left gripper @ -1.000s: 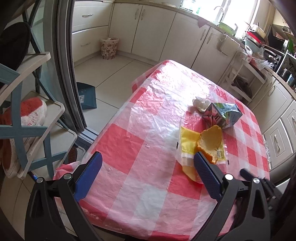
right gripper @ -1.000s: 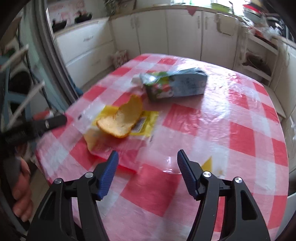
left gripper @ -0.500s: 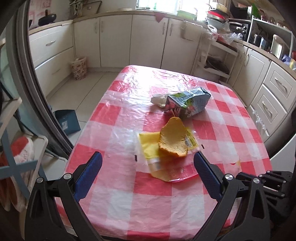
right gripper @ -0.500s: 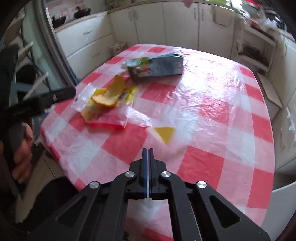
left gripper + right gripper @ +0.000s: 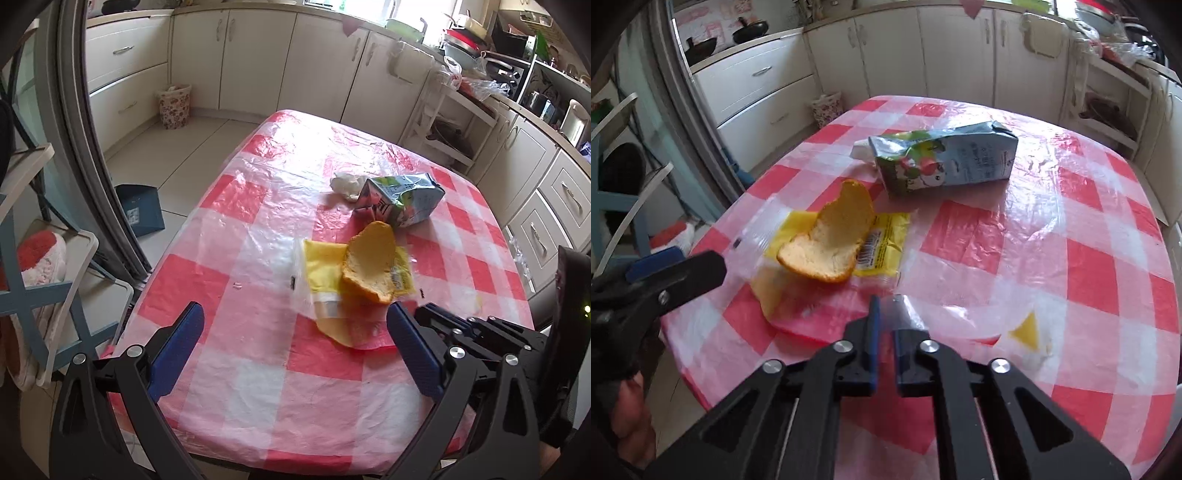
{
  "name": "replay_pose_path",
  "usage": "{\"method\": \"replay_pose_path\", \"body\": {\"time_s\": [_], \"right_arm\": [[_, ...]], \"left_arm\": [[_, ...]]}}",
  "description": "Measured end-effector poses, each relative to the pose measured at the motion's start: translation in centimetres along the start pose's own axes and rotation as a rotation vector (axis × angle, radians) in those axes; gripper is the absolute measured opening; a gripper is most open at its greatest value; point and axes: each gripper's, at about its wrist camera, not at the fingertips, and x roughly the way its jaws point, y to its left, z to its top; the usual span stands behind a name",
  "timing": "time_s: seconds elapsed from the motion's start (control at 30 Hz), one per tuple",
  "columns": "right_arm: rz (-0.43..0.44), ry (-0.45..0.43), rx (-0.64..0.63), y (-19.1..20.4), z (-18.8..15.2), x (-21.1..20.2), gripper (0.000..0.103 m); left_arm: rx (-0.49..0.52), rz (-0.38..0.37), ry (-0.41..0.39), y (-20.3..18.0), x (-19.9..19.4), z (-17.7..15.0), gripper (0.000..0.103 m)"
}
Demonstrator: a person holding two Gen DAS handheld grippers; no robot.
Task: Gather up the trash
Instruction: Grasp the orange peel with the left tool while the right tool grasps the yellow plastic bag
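Note:
An orange peel (image 5: 369, 266) (image 5: 831, 240) lies on a clear-and-yellow plastic wrapper (image 5: 321, 262) (image 5: 886, 236) on the checked table. Behind them are a crushed juice carton (image 5: 402, 203) (image 5: 945, 158) and a crumpled white tissue (image 5: 345, 182) (image 5: 862, 149). A small yellow scrap (image 5: 1027, 328) lies to the right. My right gripper (image 5: 886, 302) is shut on the wrapper's clear near edge. My left gripper (image 5: 293, 317) hangs open above the table's near end, just short of the wrapper, with nothing between its fingers.
The table (image 5: 258, 369) has a red-and-white plastic cloth. A floral waste bin (image 5: 173, 105) (image 5: 827, 107) stands on the floor by the cabinets, and a blue dustpan (image 5: 140, 210) lies near the door frame. A shelf rack (image 5: 37, 258) stands at the left.
My right gripper went from open to shut and now pinches the wrapper's clear edge. The left view has swung about while its gripper stayed open.

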Motion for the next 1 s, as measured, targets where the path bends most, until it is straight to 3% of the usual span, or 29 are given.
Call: {"method": "replay_pose_path", "body": {"time_s": [0.2,0.4,0.53,0.77,0.87,1.0], "right_arm": [[-0.003,0.038,-0.067,-2.2,-2.8,-2.9,0.004],[0.018,0.065,-0.083,-4.0,-4.8,-5.6,0.004],[0.008,0.087,-0.143,-4.2,-6.1,-5.8,0.004],[0.032,0.084,-0.117,-5.9,-6.9,-6.8,0.004],[0.025,0.080,-0.110,-6.1,-7.0,-6.9,0.004],[0.018,0.075,-0.096,-6.4,-6.9,-6.9,0.004]], "left_arm": [[0.071,-0.073,0.000,-1.7,-0.4,-0.2,0.095],[0.303,-0.193,0.064,-7.8,0.5,-1.3,0.095],[0.385,-0.176,0.070,-10.8,2.0,-1.8,0.095],[0.406,-0.181,0.080,-13.3,3.8,-2.0,0.094],[0.395,-0.211,0.095,-13.5,4.0,-2.4,0.083],[0.371,-0.243,0.135,-13.7,4.4,-3.0,0.053]]}}
